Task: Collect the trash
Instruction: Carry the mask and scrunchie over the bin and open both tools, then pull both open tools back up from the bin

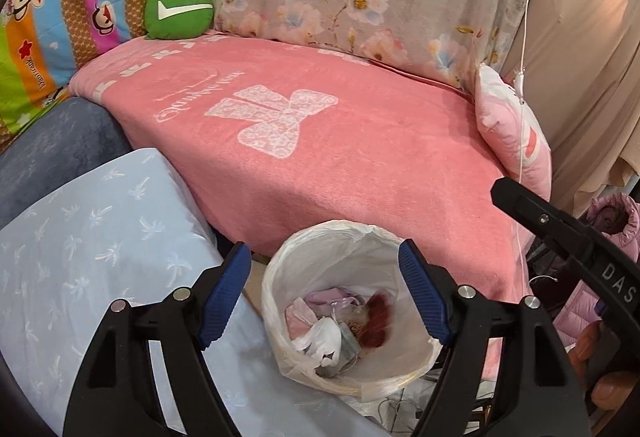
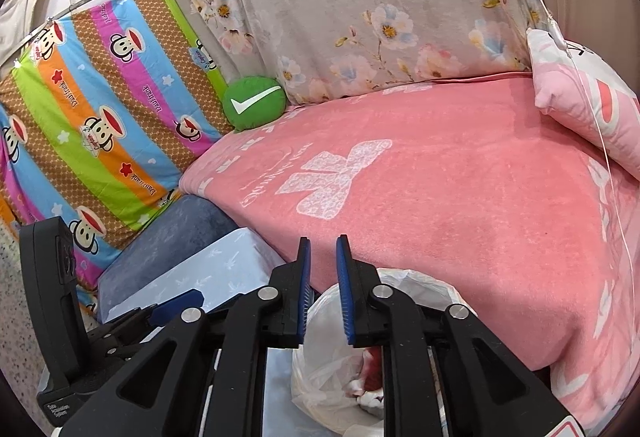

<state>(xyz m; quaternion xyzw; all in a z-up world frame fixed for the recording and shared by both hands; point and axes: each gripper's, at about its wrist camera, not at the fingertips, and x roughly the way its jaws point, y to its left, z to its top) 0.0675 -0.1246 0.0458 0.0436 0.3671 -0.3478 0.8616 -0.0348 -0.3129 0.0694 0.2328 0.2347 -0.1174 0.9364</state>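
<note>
The left tool (image 1: 324,297) is hanging wide open above the bin (image 1: 352,383), its blue pads spread to either side of the opening and gripping nothing. The right tool (image 2: 322,289) is sitting just beside and above the same bin (image 2: 320,397), its pads drawn nearly together with a thin gap showing between them and nothing visible in that gap.

The trash (image 1: 340,321) is lying at the bottom of the lined bin: crumpled white and pink paper, a dark red scrap and a clear wrapper. The bin is standing on the floor against the edge of the pink blanket (image 1: 320,157) that is covering the bed, with a pale blue pillow (image 1: 100,237) close on its other side.

No loose litter is showing on the blanket in either view, so the collecting looks largely finished.

The risks from here are mostly about the liner (image 1: 308,365). It is sagging unevenly over the rim, and a tool dropping too low could be snagging it and tipping the light bin. The thin white cord (image 1: 520,77) dangling by the pink cushion (image 1: 508,125) could also be catching on a tool.
</note>
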